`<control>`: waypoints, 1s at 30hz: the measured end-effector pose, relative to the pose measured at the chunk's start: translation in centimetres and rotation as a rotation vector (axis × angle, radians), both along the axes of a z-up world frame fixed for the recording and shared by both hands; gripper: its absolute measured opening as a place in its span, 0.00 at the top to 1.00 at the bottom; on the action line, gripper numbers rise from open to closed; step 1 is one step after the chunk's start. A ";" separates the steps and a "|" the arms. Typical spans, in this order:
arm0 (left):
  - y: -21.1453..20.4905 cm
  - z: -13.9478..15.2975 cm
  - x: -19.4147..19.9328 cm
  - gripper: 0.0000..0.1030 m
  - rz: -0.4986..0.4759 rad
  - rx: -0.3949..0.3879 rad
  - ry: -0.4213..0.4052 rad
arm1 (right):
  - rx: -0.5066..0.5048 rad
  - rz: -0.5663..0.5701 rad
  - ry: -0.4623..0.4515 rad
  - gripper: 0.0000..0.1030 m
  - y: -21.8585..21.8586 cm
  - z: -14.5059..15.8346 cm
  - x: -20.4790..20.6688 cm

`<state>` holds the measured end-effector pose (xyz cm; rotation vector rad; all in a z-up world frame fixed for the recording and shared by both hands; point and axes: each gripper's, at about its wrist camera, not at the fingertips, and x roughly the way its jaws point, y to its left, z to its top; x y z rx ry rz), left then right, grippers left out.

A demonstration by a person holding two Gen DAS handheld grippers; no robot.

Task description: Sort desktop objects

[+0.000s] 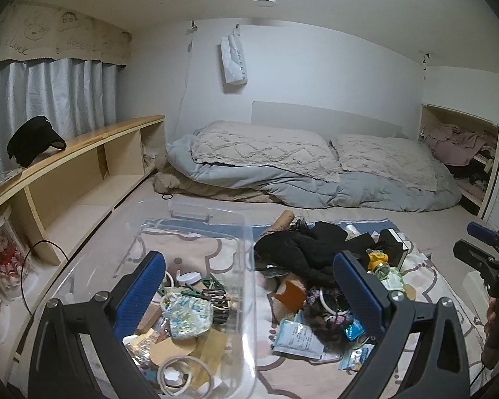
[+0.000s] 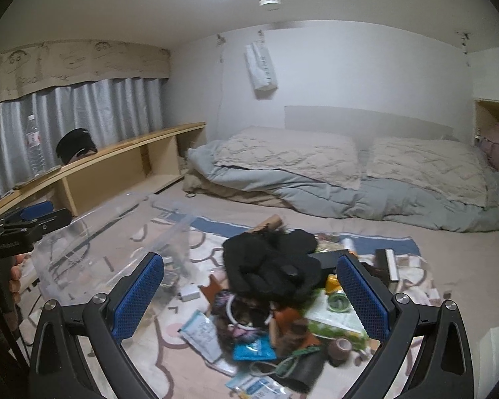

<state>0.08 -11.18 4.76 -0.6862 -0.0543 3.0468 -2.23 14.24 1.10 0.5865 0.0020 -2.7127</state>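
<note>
A clear plastic bin (image 1: pixel 249 266) stands on the patterned mat, holding clips, rings, a floral pouch (image 1: pixel 190 316) and flat wooden pieces. To its right lies a pile of small items topped by a black garment (image 1: pixel 302 246), with packets, a white ring and a yellow-capped bottle (image 1: pixel 377 261). My left gripper (image 1: pixel 248 286) hovers open over the bin's right wall, nothing between its blue pads. In the right wrist view my right gripper (image 2: pixel 249 294) is open above the pile's black garment (image 2: pixel 272 266), with the bin (image 2: pixel 123 242) to its left. The right gripper also shows at the left view's right edge.
A bed with grey quilt (image 1: pixel 316 179) and pillows fills the back. A low wooden shelf (image 1: pixel 83 153) runs along the left wall with a black cap (image 1: pixel 33 141) and a water bottle (image 2: pixel 35 146). A black box (image 1: pixel 394 244) sits at the pile's far side.
</note>
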 end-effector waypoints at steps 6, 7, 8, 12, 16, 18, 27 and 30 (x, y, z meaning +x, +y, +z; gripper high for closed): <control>2.3 0.1 -0.2 0.00 -0.032 -0.009 0.009 | 0.008 -0.047 -0.014 0.00 2.0 -0.4 0.3; 2.8 0.0 -0.2 0.00 -0.040 -0.017 0.009 | 0.001 -0.044 -0.012 0.00 2.5 -0.5 0.5; 3.3 0.0 -0.2 0.00 -0.046 -0.025 0.011 | -0.003 -0.047 -0.008 0.00 2.7 -0.6 0.6; 5.0 -0.1 0.1 0.00 -0.071 -0.050 0.026 | -0.002 -0.051 0.000 0.00 3.9 -0.8 1.0; 6.7 -0.4 0.4 0.00 -0.109 -0.062 0.029 | 0.004 -0.036 -0.003 0.00 5.1 -1.3 1.4; 7.6 -0.6 0.2 0.00 -0.128 -0.063 0.019 | 0.006 -0.019 -0.013 0.00 5.7 -1.8 1.3; 11.2 -2.4 0.1 0.00 -0.211 -0.083 -0.001 | 0.081 -0.036 -0.075 0.00 8.1 -5.2 0.9; 11.8 -3.1 0.1 0.00 -0.225 -0.081 -0.004 | 0.106 -0.061 -0.069 0.00 8.4 -6.3 0.9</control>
